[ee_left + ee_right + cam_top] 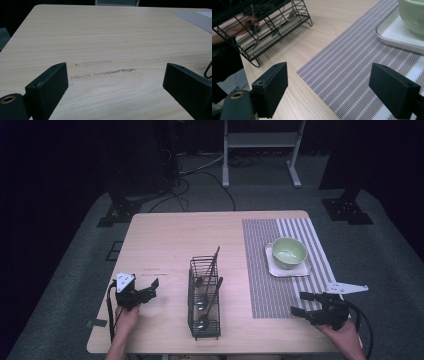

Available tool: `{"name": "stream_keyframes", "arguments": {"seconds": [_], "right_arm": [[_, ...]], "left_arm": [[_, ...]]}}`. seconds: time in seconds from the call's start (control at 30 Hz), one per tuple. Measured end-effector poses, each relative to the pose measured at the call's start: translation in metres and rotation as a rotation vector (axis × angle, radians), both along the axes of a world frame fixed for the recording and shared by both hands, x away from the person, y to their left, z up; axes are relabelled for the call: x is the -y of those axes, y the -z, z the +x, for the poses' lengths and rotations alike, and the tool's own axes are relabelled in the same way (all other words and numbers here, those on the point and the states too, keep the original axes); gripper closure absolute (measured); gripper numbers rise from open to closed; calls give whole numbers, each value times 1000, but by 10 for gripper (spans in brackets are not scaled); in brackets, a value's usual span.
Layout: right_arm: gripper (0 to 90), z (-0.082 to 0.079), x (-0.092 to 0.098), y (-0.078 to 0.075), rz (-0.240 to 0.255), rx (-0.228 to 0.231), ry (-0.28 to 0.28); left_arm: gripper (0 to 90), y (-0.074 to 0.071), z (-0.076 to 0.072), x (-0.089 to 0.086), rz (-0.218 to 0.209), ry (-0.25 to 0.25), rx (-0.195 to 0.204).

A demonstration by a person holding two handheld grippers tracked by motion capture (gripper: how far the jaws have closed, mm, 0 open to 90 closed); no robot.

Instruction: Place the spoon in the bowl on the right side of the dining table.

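Observation:
A black wire basket (pixel 204 297) stands near the table's front middle, holding several dark spoons (pixel 202 301) and utensil handles that stick up. A pale green bowl (pixel 289 252) sits on a white square plate (pixel 274 268) on the grey striped placemat (pixel 265 285). My left gripper (pixel 151 289) is open, low over bare wood left of the basket. My right gripper (pixel 301 303) is open at the placemat's front edge. In the right gripper view the basket (pixel 262 30) lies upper left and the bowl (pixel 412 15) upper right. The left gripper view looks onto bare tabletop (pixel 105 45).
The wooden table (pixel 165 240) has scuff marks (pixel 102 72) ahead of my left gripper. A white frame's legs (pixel 260 150) and dark stands (pixel 120 210) are on the grey floor beyond the table.

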State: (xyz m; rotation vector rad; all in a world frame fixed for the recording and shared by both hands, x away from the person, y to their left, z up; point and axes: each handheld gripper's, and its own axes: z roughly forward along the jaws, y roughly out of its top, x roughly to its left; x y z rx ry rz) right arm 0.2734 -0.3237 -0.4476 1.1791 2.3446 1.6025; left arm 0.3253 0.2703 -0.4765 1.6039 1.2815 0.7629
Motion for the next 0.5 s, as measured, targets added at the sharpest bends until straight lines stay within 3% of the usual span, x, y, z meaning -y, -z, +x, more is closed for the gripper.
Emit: {"name": "stream_keyframes", "arguments": {"seconds": [0.33, 0.5], "right_arm": [[144, 12, -26, -19, 9, 11, -52], [144, 18, -45, -35, 20, 14, -104]], "left_arm": [[52, 0, 0, 0, 8, 0, 0], [52, 0, 0, 2, 19, 3, -1]]}}
